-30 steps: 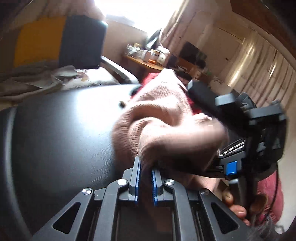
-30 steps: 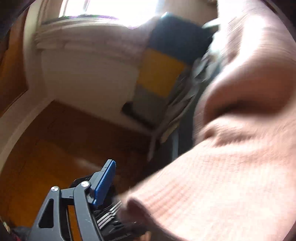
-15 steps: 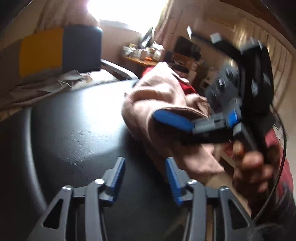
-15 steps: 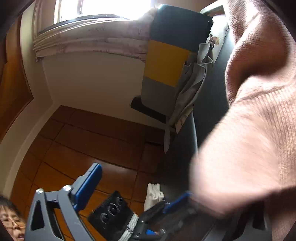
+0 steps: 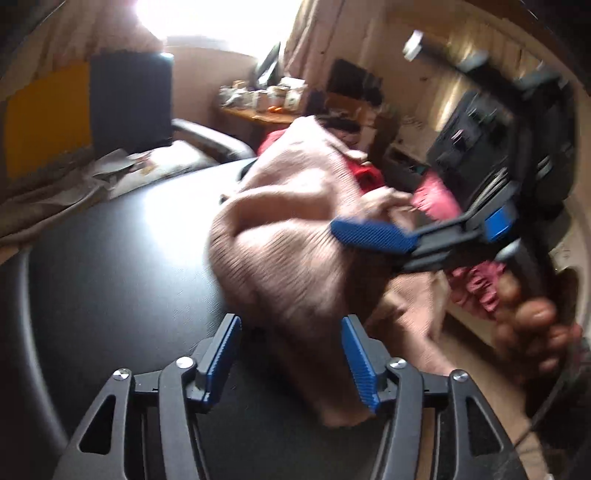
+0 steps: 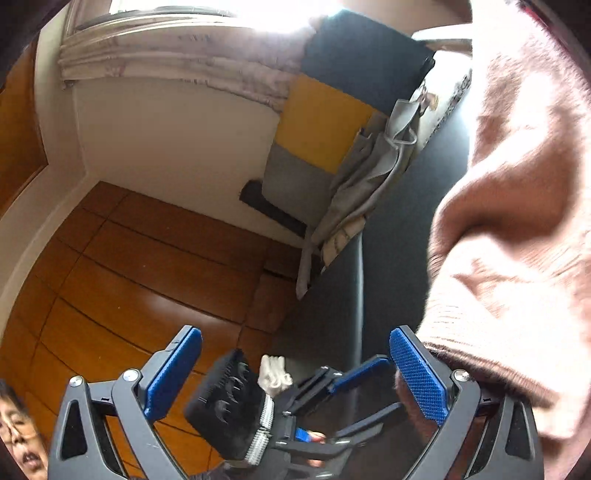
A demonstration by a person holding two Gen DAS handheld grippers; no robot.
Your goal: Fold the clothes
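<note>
Daylight from a blown-out window (image 5: 207, 14) floods both fisheye views, glaring off the black table (image 5: 110, 258). Motion blur smears the pink sweater (image 5: 295, 236) and right gripper (image 5: 373, 232); edges bend and darken toward the corners.

**No readable text in either view**

Neither wrist view shows any lettering, label, brand name, number or sign that can be read. The jars and boxes (image 5: 271, 98) on the far desk are too small and blurred to make out any print, and the dark box (image 5: 476, 144) at the right is smeared by motion.
</note>
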